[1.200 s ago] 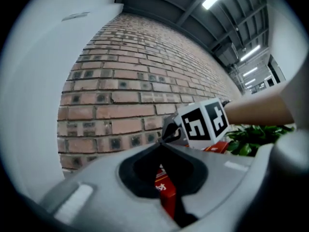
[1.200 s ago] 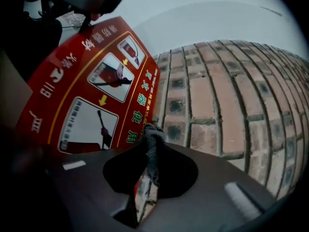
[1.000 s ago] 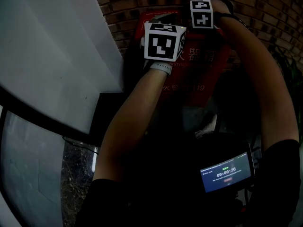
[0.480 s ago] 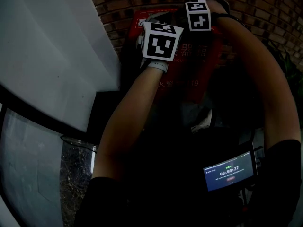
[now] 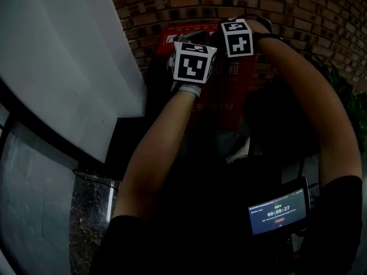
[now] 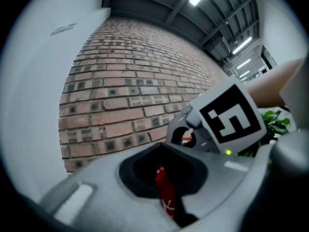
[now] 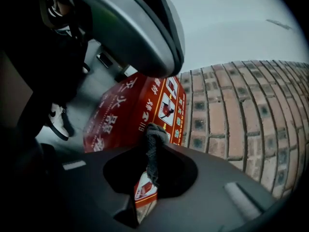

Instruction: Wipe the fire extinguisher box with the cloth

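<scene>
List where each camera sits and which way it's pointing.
Head view: on the person's head, looking down at the fire extinguisher box against the brick wall; both forearms show.
Left gripper view: on the left gripper, facing the wall; the right gripper shows too.
Right gripper view: on the right gripper, facing the box, cloth in its jaws.
Shared: all three show the brick wall.

The box (image 5: 226, 96) has a smooth, faintly glossy red painted face with white print. Behind it, the wall (image 5: 298, 16) is rough matt brick. Against the box, the cloth (image 7: 153, 149) is dark, coarse-woven and limp. The left gripper (image 6: 166, 187) and right gripper (image 7: 149, 178) have smooth matt grey plastic shells. Left of the box, the panel (image 5: 69, 67) is smooth matt white.
</scene>
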A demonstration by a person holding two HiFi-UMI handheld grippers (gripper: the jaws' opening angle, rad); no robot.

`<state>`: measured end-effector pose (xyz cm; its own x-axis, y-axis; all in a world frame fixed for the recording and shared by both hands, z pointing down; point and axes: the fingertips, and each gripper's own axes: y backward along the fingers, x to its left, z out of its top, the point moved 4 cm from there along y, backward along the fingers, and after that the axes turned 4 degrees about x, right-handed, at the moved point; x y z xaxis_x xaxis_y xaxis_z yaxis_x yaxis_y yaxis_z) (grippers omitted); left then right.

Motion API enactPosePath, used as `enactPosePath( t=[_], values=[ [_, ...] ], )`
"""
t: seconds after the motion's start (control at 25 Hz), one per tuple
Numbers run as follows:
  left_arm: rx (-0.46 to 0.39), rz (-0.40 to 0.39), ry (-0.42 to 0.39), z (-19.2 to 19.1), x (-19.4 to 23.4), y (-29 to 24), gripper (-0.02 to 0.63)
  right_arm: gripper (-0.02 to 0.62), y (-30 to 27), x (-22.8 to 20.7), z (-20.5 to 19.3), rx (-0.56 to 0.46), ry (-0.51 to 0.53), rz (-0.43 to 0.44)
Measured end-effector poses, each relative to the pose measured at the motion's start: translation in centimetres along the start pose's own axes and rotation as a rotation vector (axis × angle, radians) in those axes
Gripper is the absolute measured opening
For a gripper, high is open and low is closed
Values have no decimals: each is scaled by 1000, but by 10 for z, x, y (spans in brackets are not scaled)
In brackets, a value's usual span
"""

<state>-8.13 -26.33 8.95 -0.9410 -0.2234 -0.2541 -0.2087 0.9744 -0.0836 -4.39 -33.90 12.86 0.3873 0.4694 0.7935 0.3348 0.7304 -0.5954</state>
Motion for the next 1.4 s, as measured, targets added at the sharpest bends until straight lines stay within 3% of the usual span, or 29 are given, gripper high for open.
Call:
enactPosePath(
  t=[0.4,0.6,0.88,1.04,1.4],
  values=[
    [-15,-19,17,7,-12,13,2,41,41,25,10,-45,-16,111],
    [-20,-25,81,6,-13,7,2,41,47,2,-14,-23,-62,37],
    [-38,-73,163,7,-26,-9,2,41,12,-36,-74,57,-114,-138],
    [-31,-94,175,6,-31,-27,2,41,-20,-48,-92,104,-109,-141],
    [-17,-97,170,-6,-29,-44,2,41,-79,-53,-80,130,-47,-151]
  ],
)
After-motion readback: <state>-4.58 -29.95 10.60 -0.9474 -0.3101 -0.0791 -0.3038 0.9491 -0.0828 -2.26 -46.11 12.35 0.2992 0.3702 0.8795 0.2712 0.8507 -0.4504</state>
